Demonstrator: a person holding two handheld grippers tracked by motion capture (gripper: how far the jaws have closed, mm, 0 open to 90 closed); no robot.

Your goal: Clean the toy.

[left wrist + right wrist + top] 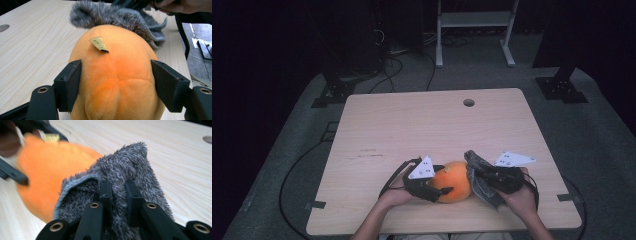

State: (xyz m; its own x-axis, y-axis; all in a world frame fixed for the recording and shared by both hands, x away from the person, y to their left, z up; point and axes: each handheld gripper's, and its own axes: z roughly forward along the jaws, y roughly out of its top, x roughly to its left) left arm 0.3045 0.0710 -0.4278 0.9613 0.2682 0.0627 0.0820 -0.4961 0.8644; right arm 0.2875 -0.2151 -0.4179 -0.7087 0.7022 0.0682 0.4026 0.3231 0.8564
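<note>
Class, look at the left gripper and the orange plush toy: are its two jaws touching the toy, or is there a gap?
Touching. In the left gripper view, the left gripper straddles the orange plush toy, and both black jaws press against its sides with no gap showing.

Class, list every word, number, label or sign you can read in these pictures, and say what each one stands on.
Small tan tag sewn on the orange plush toy: dark print, too small and blurred to read.
Faint dark marks on the wooden table, high view: too small to read.
Grey fuzzy cloth: no text.
Nothing can be quoted as readable.
</note>
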